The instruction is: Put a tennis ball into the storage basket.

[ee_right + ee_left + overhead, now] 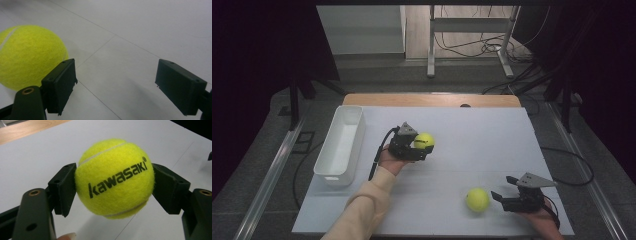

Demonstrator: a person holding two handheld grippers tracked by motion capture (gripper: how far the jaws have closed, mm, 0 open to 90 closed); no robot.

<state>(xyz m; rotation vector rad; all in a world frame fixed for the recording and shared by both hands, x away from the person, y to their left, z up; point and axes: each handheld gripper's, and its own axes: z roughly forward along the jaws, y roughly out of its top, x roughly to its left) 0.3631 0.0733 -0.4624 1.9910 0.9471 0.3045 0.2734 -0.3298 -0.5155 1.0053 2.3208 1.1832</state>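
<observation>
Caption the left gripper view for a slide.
Left tongs clamp a yellow Kawasaki tennis ball above the white table.

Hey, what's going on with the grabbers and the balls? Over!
Left gripper shut on printed ball. Right gripper open beside second ball. Nothing in the way.

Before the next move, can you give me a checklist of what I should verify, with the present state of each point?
1. Left hand-held gripper holds the tennis ball marked kawasaki between both jaws: ok.
2. Held ball is lifted off the white table: ok, a shadow shows beneath it.
3. White bin is free to receive a ball: ok, it looks empty.
4. Right hand-held gripper is open: ok.
5. Second tennis ball sits between the right jaws: not ok, it lies outside one jaw.
6. Whether that jaw touches the second ball: cannot tell.
</observation>
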